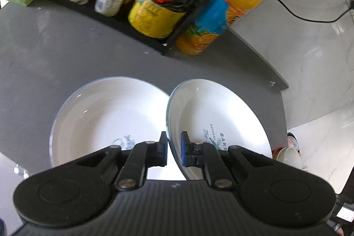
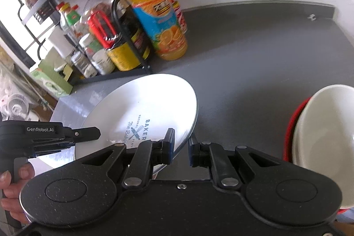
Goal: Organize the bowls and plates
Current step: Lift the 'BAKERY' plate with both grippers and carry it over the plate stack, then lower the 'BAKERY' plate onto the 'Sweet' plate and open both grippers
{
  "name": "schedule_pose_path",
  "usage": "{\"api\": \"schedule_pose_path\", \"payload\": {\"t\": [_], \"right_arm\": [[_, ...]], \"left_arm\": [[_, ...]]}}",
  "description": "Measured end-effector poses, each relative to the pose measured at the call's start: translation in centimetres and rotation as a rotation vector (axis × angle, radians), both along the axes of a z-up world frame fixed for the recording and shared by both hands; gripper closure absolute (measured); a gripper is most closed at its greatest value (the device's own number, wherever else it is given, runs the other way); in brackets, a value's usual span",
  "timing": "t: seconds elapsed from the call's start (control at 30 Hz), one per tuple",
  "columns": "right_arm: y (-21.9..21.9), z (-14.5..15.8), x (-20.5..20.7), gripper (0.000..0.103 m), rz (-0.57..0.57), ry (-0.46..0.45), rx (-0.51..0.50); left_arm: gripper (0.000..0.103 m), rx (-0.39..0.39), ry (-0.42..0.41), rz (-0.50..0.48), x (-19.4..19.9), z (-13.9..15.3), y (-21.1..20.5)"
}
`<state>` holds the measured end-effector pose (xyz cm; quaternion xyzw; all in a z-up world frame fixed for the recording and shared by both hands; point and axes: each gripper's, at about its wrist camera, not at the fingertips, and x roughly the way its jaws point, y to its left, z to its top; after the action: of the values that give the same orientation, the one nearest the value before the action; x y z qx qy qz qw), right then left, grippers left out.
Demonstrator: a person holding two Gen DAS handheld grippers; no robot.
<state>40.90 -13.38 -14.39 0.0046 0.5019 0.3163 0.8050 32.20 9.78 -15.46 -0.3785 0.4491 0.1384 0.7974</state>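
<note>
Left of the printed plate point(image 1: 219, 116), a second plate point(image 1: 106, 116) lies flat on the grey tabletop point(image 1: 66, 48); the left tool point(image 1: 173, 150) clamps the printed plate's tilted rim; the right tool point(image 2: 181, 147) also grips it; stacked bowls point(image 2: 327, 129) sit right

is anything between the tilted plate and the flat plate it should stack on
Nothing visible. The tilted plate, held at its rim by both the left gripper and the right gripper, sits directly beside the flat plate, with no object between them.
</note>
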Motion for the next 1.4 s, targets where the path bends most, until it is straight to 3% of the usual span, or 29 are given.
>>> {"api": "schedule_pose_path", "payload": {"t": [1.0,1.4], "right_arm": [[8.1,-3.0,-3.1,0.091,0.186,0.016,-0.116],[9.0,-4.4,-3.3,0.091,0.201,0.040,-0.156]], "left_arm": [[0.094,-0.041,0.112,0.130,-6.7,-5.7,4.2],[0.092,0.010,0.162,0.121,-6.2,-6.2,4.0]]}}
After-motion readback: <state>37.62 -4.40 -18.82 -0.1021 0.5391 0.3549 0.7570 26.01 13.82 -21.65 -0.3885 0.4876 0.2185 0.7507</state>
